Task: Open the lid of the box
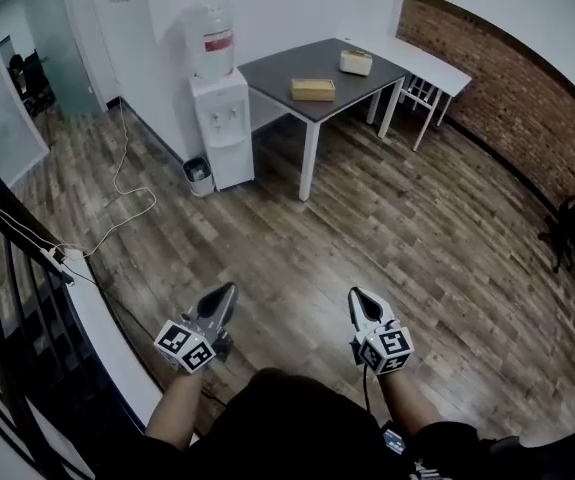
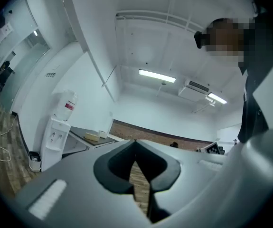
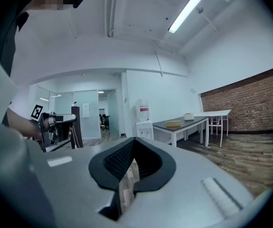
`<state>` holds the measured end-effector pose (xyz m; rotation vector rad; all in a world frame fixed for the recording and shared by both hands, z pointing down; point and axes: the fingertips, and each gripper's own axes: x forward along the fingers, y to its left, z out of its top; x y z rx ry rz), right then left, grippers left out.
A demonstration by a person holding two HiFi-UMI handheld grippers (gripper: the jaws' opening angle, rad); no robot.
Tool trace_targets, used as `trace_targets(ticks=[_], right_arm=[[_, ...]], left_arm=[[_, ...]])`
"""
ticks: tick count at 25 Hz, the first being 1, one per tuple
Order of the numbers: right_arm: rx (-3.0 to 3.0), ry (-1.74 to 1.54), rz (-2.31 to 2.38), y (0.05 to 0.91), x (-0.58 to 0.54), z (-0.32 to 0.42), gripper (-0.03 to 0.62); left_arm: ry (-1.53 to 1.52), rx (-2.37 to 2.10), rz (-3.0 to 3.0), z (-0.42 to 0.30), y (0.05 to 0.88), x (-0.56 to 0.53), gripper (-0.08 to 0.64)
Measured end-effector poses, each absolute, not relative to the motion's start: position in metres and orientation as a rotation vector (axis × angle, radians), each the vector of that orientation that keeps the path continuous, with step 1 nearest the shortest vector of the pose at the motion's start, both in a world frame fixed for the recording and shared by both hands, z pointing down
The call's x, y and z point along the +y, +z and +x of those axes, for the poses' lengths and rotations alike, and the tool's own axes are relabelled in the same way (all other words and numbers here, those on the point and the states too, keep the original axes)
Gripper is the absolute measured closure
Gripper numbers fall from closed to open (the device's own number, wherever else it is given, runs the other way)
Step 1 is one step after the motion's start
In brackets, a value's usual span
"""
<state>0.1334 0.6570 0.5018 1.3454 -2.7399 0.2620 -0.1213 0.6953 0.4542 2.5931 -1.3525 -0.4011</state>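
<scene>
I hold both tools low in front of me over the wooden floor (image 1: pixel 367 218), well back from the furniture. My left tool (image 1: pixel 229 290) has its jaws pressed together with nothing between them; in the left gripper view only floorboards show past the closed tips. My right tool (image 1: pixel 356 295) is the same, jaws together and empty, and it points across the room toward the tables. Each tool's marker cube sits just above my wrist, and the two tools are apart from each other, roughly side by side.

The flat tan box (image 1: pixel 313 89) lies on the dark tabletop (image 1: pixel 287 63) at the far side of the room, near its front edge, with its lid down. A smaller cream box (image 1: pixel 356 62) stands on the same tabletop, further back and near the right-hand corner, apart from the tan one. Neither tool is anywhere near them.

A white water dispenser (image 1: pixel 222 128) with a bottle (image 1: pixel 211 40) on top stands just beside the tabletop's left end, and a small waste bin (image 1: pixel 199 175) sits on the floor beside it. A white table (image 1: pixel 427 60) adjoins the dark one in front of the brick wall (image 1: pixel 507 88). A cable (image 1: pixel 127 183) trails across the floor on the left
</scene>
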Motion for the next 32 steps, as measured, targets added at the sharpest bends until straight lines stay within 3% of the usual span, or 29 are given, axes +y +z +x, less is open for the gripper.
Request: trace_targets(ticks=[18,32], right_arm=[[-2.863,0.259,1.4,0.446,0.655,0.087,0.589],[-2.919,0.236,1.327,0.454,0.531,0.106,0.589]], left_arm=[[-0.378,-1.28,2.677,-0.142,0.457,0.688,0.56],[-0.395,-1.404,2.645,-0.126,0.451,0.585,0.56]])
